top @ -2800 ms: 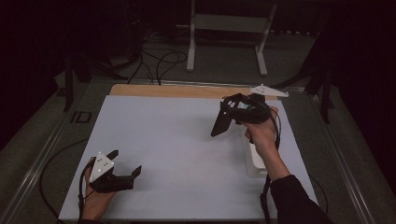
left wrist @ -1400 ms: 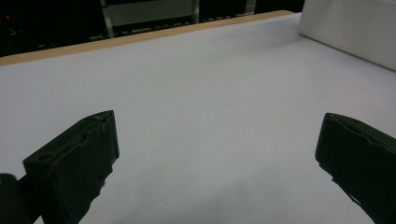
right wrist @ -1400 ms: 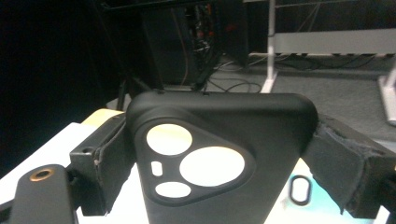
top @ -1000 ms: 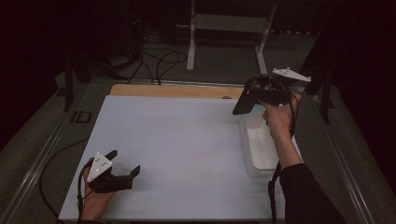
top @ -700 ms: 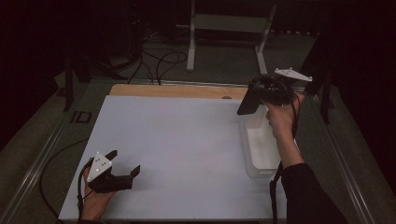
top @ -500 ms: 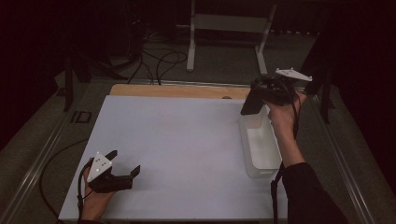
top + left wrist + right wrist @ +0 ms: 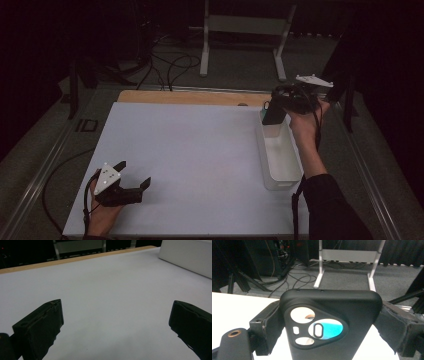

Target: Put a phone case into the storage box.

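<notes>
Black phone case (image 7: 329, 322) clamped in right claw (image 7: 276, 111) over white bin (image 7: 278, 159); left claw (image 7: 131, 180) agape

white mat (image 7: 200, 150) over wooden table (image 7: 190, 97); metal stand (image 7: 245, 25) at 12 o'clock, floor cables (image 7: 170, 65) at 11.
</notes>
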`<state>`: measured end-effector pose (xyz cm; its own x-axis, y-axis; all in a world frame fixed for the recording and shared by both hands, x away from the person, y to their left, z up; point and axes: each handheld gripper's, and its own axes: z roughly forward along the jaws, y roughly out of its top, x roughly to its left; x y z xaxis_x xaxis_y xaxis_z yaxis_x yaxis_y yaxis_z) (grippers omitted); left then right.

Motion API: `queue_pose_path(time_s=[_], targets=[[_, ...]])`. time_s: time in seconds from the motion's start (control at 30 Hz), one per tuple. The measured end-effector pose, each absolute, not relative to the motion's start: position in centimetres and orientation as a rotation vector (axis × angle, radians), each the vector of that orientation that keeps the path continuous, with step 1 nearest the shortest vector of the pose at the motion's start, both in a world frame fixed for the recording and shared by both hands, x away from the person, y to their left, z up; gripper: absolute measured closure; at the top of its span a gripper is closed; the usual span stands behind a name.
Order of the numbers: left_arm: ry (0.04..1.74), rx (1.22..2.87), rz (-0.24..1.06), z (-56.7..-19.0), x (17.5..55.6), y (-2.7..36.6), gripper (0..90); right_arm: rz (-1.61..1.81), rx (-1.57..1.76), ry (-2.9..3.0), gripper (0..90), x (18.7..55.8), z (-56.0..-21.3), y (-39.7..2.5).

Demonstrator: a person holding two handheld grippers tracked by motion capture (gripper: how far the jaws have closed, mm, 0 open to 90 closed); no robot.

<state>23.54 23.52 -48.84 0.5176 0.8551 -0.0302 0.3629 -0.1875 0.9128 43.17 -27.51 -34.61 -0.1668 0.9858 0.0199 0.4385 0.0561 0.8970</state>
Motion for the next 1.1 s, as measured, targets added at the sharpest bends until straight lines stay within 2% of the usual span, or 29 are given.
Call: queue_pose_path(time_s=[1.1], targets=[[1.022,1.772,0.625,-48.8,23.5,23.5,0.1,0.917,1.523,1.739,13.3,44.9,-39.0,-27.0]])
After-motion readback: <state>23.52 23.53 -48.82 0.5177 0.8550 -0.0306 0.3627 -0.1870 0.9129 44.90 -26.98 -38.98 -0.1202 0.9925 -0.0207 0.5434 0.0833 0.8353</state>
